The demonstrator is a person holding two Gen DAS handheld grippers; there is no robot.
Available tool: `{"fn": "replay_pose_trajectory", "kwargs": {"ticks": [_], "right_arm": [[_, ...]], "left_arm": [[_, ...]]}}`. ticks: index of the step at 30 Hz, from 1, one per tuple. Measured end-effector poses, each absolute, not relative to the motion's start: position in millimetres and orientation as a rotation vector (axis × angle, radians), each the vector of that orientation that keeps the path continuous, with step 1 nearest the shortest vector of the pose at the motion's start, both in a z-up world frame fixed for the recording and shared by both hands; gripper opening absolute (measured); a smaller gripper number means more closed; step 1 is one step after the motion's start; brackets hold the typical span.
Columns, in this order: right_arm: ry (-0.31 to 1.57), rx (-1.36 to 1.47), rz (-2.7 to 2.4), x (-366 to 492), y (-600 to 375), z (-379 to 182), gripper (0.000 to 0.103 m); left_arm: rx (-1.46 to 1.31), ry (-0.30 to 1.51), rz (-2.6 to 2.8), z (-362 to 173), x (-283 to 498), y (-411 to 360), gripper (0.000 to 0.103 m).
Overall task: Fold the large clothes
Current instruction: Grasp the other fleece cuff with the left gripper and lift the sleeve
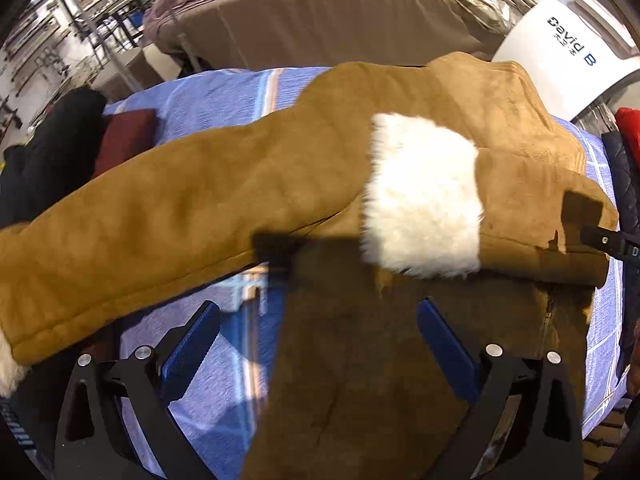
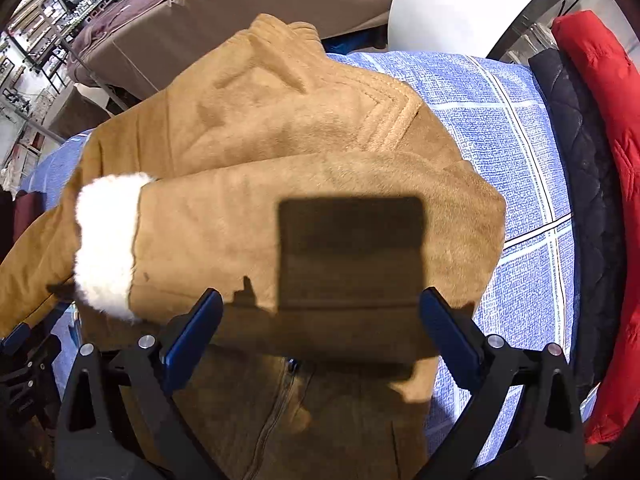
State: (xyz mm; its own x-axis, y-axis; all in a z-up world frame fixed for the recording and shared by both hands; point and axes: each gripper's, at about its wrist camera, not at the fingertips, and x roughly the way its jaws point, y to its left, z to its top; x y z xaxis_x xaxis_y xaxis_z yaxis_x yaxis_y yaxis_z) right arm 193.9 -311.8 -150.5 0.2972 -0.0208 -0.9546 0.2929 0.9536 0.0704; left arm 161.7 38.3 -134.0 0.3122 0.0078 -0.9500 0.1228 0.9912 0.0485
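A tan suede jacket (image 1: 400, 168) with white fleece cuffs (image 1: 424, 196) lies on a blue checked sheet (image 1: 208, 92). One sleeve is folded across the body, its cuff (image 2: 106, 240) near the middle; the other sleeve (image 1: 140, 216) stretches out to the left. My left gripper (image 1: 318, 320) is open and empty above the jacket's lower body. My right gripper (image 2: 320, 312) is open and empty above the folded sleeve (image 2: 300, 216). The right gripper's tip shows at the right edge of the left wrist view (image 1: 612, 240).
A black garment (image 1: 52, 152) and a dark red one (image 1: 128, 136) lie at the left. A navy quilted jacket (image 2: 580, 168) and a red puffer jacket (image 2: 608, 120) lie at the right. A white rounded object (image 1: 560, 60) and a brown covered bed (image 1: 320, 20) stand behind.
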Motion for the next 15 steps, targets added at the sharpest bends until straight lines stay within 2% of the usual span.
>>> {"fn": "replay_pose_trajectory", "kwargs": {"ticks": [8, 15], "right_arm": [[1.316, 0.201, -0.084, 144, -252, -145, 0.097], [1.267, 0.197, -0.052, 131, -238, -125, 0.097]], "left_arm": [[-0.014, 1.159, 0.254, -86, 114, 183, 0.097], [-0.119, 1.033, 0.499, -42, 91, 300, 0.097]]}}
